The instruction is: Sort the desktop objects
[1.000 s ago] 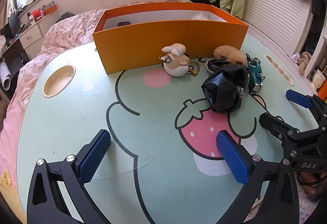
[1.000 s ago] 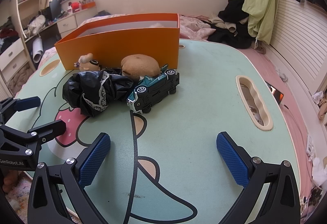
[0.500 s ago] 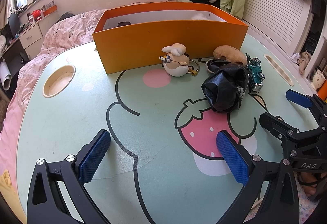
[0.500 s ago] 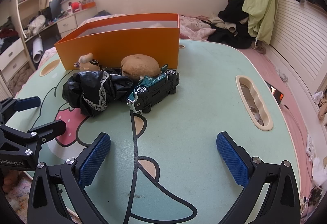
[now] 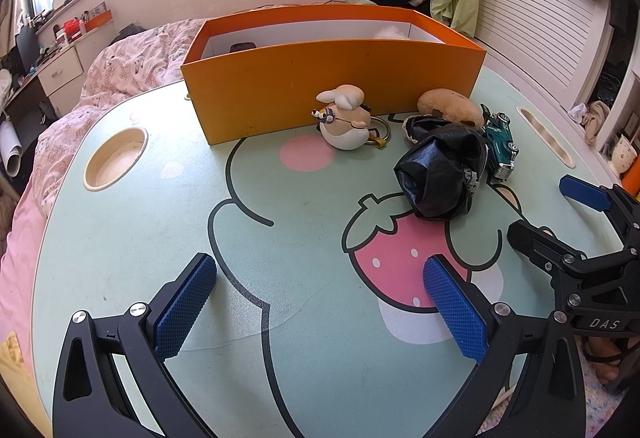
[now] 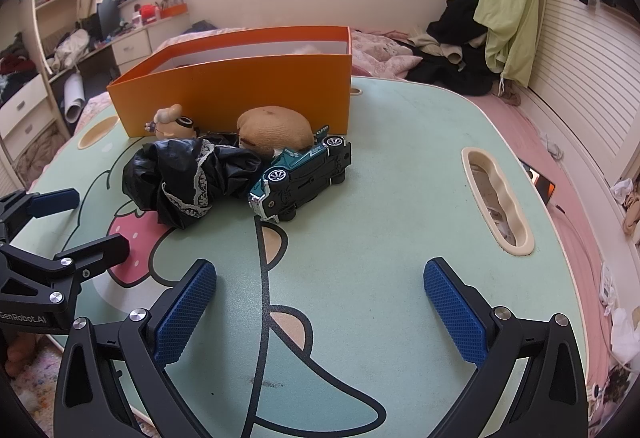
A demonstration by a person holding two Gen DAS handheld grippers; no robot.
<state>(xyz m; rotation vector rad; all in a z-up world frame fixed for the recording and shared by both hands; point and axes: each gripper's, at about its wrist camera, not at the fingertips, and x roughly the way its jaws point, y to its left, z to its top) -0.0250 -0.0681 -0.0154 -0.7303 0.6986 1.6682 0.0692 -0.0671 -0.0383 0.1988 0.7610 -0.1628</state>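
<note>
An orange box [image 5: 332, 86] [image 6: 240, 94] stands open-topped at the back of the table. In front of it lie a cream duck figurine with a key ring [image 5: 346, 118] [image 6: 172, 120], a brown plush [image 5: 448, 106] [image 6: 274, 126], a crumpled black lace-trimmed cloth [image 5: 440, 174] [image 6: 188, 178] and a green toy car [image 5: 500, 144] [image 6: 304, 174] tipped on its side. My left gripper [image 5: 320, 306] is open over the near table, empty. My right gripper [image 6: 320, 310] is open and empty too, near the front right; it also shows as the right gripper [image 5: 560, 214] in the left view.
The pastel green table [image 5: 120, 238] has a round cup recess [image 5: 116, 158] at the left and a long slot [image 6: 496, 198] at the right. A bed with pink bedding [image 5: 120, 70] lies behind. The left gripper [image 6: 52, 226] shows at the right view's left edge.
</note>
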